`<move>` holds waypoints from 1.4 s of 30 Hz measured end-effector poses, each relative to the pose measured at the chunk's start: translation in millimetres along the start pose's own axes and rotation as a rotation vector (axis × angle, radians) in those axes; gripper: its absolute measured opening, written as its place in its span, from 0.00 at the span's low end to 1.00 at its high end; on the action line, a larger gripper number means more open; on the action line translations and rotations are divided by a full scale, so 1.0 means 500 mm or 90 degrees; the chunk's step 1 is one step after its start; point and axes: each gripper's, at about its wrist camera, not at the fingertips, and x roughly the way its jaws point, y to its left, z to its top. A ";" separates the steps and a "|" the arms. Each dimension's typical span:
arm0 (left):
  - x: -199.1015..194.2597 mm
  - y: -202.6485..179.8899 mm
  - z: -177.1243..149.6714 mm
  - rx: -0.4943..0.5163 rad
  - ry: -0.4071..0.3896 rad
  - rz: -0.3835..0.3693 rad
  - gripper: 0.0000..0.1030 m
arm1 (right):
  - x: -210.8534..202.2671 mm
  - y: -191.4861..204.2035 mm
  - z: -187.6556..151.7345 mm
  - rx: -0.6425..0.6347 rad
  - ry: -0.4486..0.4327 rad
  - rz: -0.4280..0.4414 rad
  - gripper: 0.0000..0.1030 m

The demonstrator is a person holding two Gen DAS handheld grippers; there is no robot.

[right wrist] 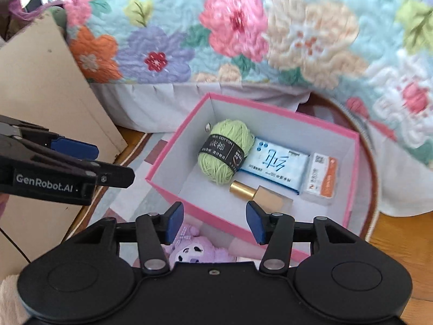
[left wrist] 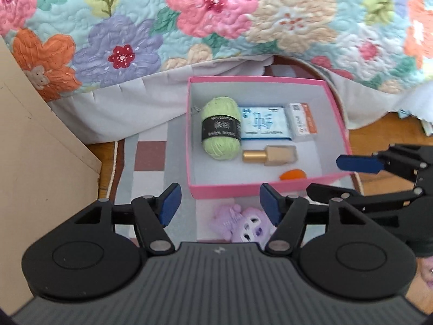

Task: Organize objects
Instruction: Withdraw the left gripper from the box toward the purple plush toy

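Both the left tool (left wrist: 220, 203) and the right tool (right wrist: 215, 222) are held spread and empty above the purple plush toy (right wrist: 193, 249), left on the rug just outside the pink box (left wrist: 270, 189), apparently for packing beside the yarn (left wrist: 220, 128).

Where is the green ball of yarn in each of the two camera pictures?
Left wrist view: green yarn lies at the left inside the pink box, centre of picture.
Right wrist view: green yarn sits in the box's far-left corner, centre.
Shared landmark: the blue tissue pack beside it.
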 end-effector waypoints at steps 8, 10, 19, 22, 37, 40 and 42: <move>-0.078 -0.015 -0.066 -0.005 0.001 -0.043 0.62 | -0.123 0.040 -0.040 -0.039 -0.021 -0.002 0.65; -0.099 -0.016 -0.083 0.007 0.000 -0.052 0.62 | -0.149 0.056 -0.055 -0.053 -0.025 0.004 0.66; -0.167 -0.032 -0.162 0.079 -0.011 -0.048 0.64 | -0.227 0.123 -0.125 -0.095 -0.017 0.043 0.67; -0.171 -0.030 -0.186 0.085 -0.013 -0.047 0.69 | -0.235 0.138 -0.146 -0.098 -0.014 0.058 0.69; -0.039 0.014 -0.248 0.064 0.000 -0.053 0.74 | -0.090 0.140 -0.239 -0.040 -0.061 0.066 0.73; 0.001 0.032 -0.251 0.045 -0.008 -0.047 0.74 | -0.051 0.133 -0.250 -0.026 -0.063 0.057 0.74; 0.027 0.040 -0.252 0.037 -0.025 -0.047 0.74 | -0.029 0.130 -0.259 -0.014 -0.070 0.052 0.75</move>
